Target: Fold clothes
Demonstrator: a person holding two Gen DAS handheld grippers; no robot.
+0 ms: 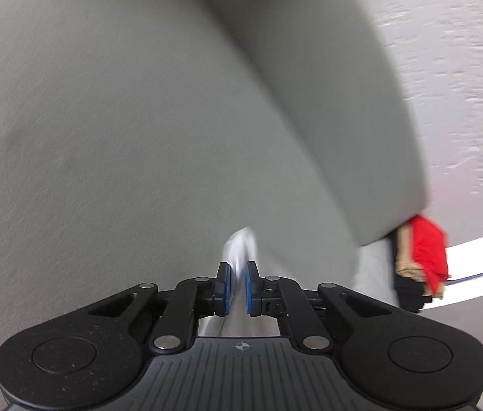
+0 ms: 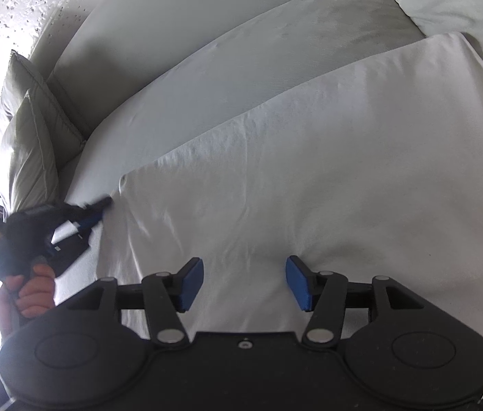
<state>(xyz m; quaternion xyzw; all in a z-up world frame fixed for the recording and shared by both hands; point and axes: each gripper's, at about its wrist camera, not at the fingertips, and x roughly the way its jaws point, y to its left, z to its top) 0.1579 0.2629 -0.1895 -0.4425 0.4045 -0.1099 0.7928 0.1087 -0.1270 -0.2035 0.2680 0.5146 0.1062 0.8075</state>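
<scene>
A big white cloth garment [image 2: 327,171] lies spread flat on a pale grey-green sofa seat [image 2: 207,78]. It covers most of the seat in the right wrist view. Its far edge runs in a long slant, and soft wrinkles show near its left corner.

The left gripper [image 1: 238,284] has black arms and blue pads. Its jaws are squeezed nearly together on a thin strip of the white cloth, which sticks out past the tips. This picture is blurry. In the right wrist view the same gripper [image 2: 102,202] sits at the left corner of the garment, and its tip touches the edge there. A person's hand [image 2: 32,291] holds its handle at the lower left.

The right gripper [image 2: 244,282] hangs over the near part of the garment. Its two blue pads [image 2: 192,282] stand well apart, and only flat cloth shows between them. It grasps nothing.

Two pale green square cushions [image 2: 25,137] lean at the left end of the sofa. Behind the sofa is a white bumpy wall [image 1: 464,68]. In the left wrist view a small pile of folded clothes [image 1: 423,260], red on top with tan and black, sits past the end of the sofa.
</scene>
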